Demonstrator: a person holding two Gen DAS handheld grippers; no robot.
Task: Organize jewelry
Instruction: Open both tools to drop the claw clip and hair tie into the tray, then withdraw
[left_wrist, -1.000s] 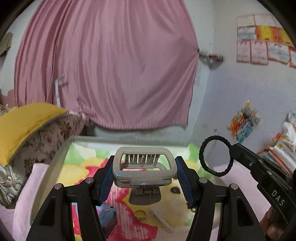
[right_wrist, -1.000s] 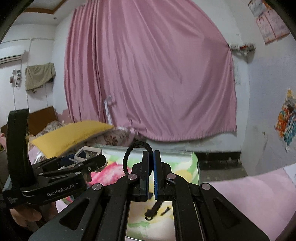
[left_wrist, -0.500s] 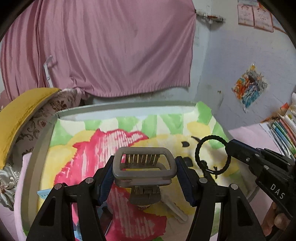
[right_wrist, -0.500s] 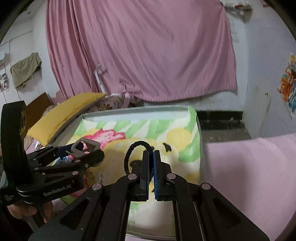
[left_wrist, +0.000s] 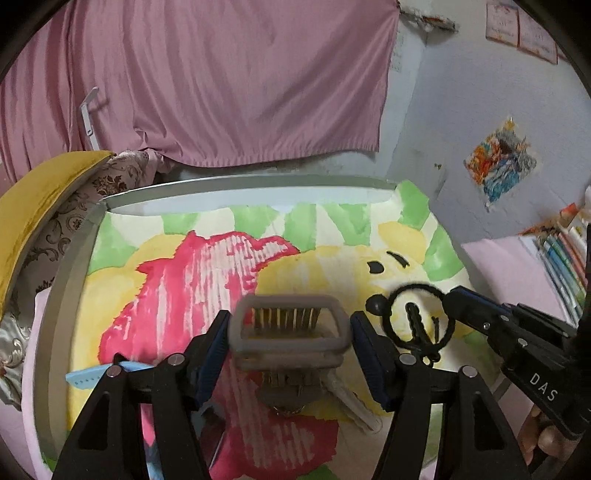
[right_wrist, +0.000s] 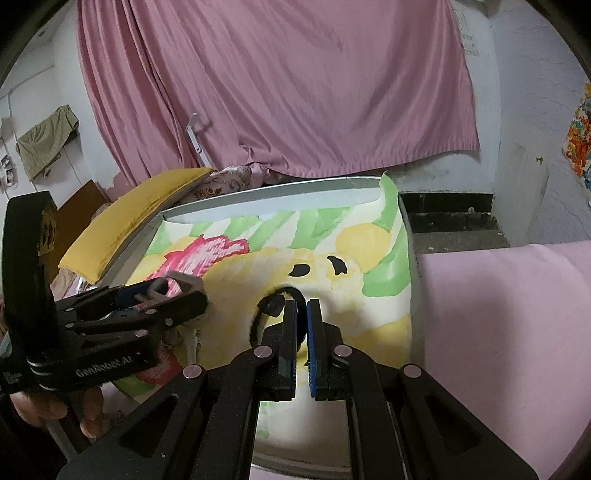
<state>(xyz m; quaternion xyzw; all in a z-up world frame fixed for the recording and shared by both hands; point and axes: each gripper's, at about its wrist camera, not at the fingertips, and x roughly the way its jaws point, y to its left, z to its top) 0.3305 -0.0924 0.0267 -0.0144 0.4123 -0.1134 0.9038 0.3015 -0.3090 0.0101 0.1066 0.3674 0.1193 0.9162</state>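
Observation:
A grey claw hair clip (left_wrist: 291, 343) sits between the fingers of my left gripper (left_wrist: 290, 325), just above the painted mat (left_wrist: 325, 266). The jaws are opening; a thin gap shows on each side of the clip, which looks blurred. From the right wrist view the left gripper (right_wrist: 184, 291) and the clip (right_wrist: 181, 282) are at the left. My right gripper (right_wrist: 302, 306) is shut on a black hair tie (right_wrist: 256, 321). Its loop (left_wrist: 421, 317) hangs over the yellow part of the mat, right of the clip, from the right gripper (left_wrist: 452, 295).
The mat lies in a tray with a metal rim (left_wrist: 240, 182). On it lie a light blue comb-like piece (left_wrist: 85, 378), a pale long clip (left_wrist: 351, 402) and a small ring (left_wrist: 291, 410). A yellow pillow (left_wrist: 37, 195) is at the left, books (left_wrist: 565, 258) at the right.
Both grippers have tipped downward and sunk toward the mat. The left jaws have spread a little off the grey clip. The right gripper keeps its hold on the hair tie.

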